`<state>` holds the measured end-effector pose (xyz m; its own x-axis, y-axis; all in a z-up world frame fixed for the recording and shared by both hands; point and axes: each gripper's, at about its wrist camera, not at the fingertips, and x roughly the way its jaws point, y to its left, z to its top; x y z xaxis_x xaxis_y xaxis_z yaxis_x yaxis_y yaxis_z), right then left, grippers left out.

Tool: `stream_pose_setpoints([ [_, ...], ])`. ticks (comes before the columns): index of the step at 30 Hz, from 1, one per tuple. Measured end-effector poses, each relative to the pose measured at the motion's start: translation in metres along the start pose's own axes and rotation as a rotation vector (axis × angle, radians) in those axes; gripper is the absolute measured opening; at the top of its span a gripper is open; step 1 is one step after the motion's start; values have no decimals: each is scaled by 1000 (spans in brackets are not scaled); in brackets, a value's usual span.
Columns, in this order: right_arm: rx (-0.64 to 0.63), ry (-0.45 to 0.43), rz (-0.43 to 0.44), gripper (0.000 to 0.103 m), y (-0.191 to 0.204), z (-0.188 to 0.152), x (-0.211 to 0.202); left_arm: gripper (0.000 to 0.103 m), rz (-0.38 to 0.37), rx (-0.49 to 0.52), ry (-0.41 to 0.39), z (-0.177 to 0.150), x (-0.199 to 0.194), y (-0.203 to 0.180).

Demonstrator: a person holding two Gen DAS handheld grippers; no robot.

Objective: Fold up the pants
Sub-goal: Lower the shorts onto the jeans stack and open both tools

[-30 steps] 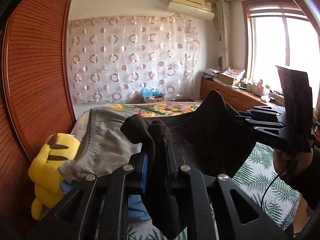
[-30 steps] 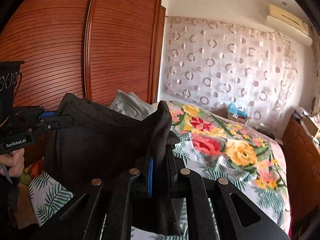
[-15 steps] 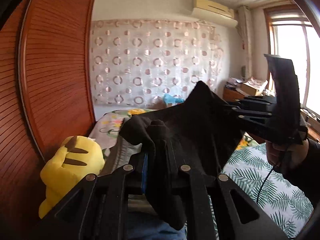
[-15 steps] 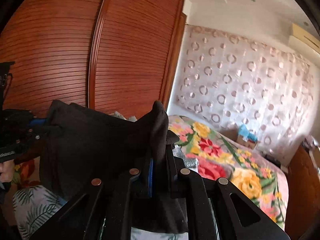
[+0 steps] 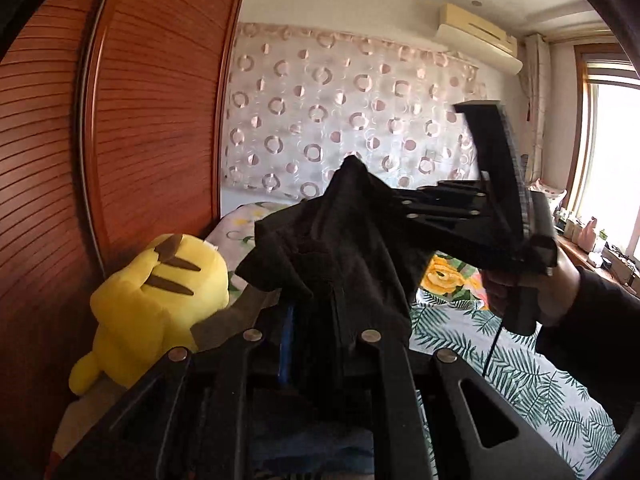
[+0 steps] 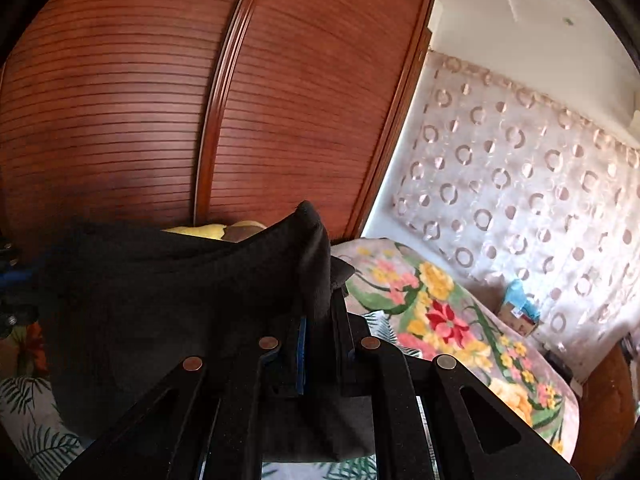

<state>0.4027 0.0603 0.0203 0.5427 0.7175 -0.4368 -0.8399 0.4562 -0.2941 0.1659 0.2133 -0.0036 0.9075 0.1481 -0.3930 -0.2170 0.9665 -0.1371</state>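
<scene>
The left gripper [image 5: 316,316] was clamped on a bunched edge of the black pants [image 5: 332,248], its fingers pointing forward and slightly up. The right gripper [image 6: 320,320] pinched another edge of the same pants [image 6: 180,300], and the cloth hung slack between them above the bed [image 5: 500,344]. In the left wrist view the right gripper [image 5: 404,208] came in from the right, held by the person's right hand [image 5: 532,292] in a dark sleeve.

Compared with a second earlier, both cameras were tilted higher and turned further toward the wardrobe [image 6: 160,120], and the pants sat closer to the yellow plush toy [image 5: 156,304].

The bed carried a leaf-print sheet and a floral blanket [image 6: 452,312]. A circle-patterned curtain [image 5: 344,120] covered the far wall, with an air conditioner [image 5: 476,40] above and a window [image 5: 612,160] at the right.
</scene>
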Motion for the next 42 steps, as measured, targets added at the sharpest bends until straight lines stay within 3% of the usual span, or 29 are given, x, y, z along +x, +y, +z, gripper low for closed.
stream_pose_setpoints([
  [11,25,9,18,10,5,14,16,17,25,-31,33,-9,4,12],
  [13,44,29,15,13,5,10,17,24,15,-36,50,-13,8,13],
  [15,63,50,8,17,1,9,18,43,4,-47,62,-16,9,13],
  [17,83,44,19,20,-2,8,13,50,-8,-57,74,-20,10,14],
  [22,154,34,39,43,-19,3,0,50,17,-27,111,-24,15,9],
  [32,214,91,-4,44,-36,-17,2,50,49,-8,146,-30,20,10],
  [42,298,128,-21,44,-34,-12,10,51,43,8,155,-27,15,8],
])
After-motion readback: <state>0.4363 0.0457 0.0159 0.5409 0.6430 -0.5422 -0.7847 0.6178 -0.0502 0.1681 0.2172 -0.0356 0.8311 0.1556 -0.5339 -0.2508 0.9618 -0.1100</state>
